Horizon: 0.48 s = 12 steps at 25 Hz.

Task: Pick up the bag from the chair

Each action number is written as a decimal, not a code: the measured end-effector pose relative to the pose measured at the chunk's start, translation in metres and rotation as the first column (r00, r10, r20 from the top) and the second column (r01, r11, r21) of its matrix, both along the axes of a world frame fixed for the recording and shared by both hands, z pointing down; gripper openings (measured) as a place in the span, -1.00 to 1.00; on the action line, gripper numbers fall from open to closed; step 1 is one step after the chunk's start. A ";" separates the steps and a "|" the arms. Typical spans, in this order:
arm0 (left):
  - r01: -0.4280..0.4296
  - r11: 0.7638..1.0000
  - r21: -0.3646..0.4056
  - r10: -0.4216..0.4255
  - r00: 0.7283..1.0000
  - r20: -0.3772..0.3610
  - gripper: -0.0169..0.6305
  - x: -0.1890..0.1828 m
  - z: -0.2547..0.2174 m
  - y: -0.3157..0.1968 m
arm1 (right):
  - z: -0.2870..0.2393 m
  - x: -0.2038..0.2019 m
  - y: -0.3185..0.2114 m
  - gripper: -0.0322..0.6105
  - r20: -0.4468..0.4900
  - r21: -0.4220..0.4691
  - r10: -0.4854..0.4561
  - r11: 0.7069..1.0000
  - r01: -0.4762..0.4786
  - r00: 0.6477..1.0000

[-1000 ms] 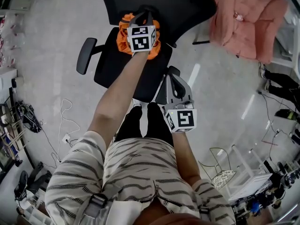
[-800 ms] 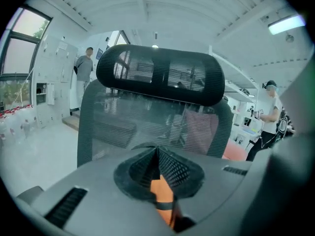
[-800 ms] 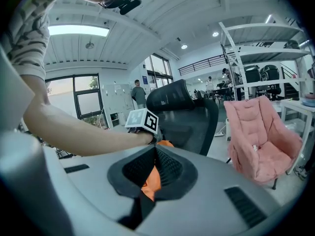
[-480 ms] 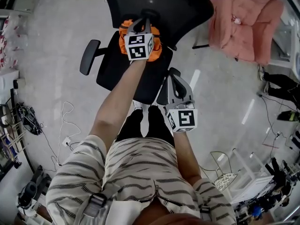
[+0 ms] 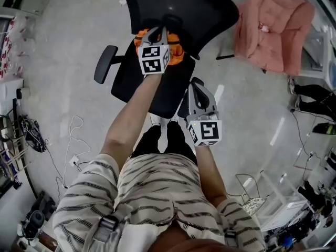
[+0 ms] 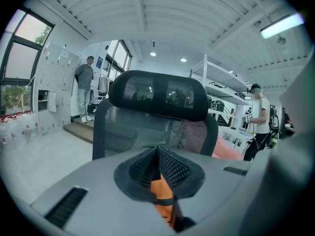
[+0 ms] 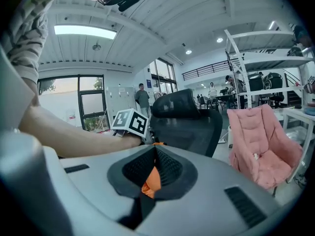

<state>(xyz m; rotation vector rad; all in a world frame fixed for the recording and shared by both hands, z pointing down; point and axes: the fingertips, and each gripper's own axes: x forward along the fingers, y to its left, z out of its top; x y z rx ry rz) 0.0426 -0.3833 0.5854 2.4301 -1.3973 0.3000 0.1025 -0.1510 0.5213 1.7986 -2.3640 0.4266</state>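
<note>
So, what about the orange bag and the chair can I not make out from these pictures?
Orange bag, whole shape: head view, the left gripper with its cube covers most of it.
Whether it is clear of the seat: its underside shows in no view.
What part is gripped: left gripper view, only an orange sliver shows between the shut jaws.

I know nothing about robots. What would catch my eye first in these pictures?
The bright orange bag stands out first. It sits on the black office chair at the top centre of the head view and is pinched in the left gripper. Next comes the pink padded chair at the top right. The right gripper is shut and empty, lower in that view.
</note>
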 end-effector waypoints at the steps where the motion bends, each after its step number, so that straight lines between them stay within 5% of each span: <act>1: 0.001 1.000 0.004 -0.001 1.000 -0.005 -0.87 -0.002 -0.003 0.001 | -0.001 -0.001 0.000 -0.85 -0.003 0.003 -0.001 1.000 0.001 1.000; 12: 0.001 0.999 0.037 0.001 0.999 -0.035 -0.87 -0.018 -0.027 0.024 | -0.020 -0.008 0.009 -0.84 -0.018 0.040 -0.001 0.999 0.001 1.000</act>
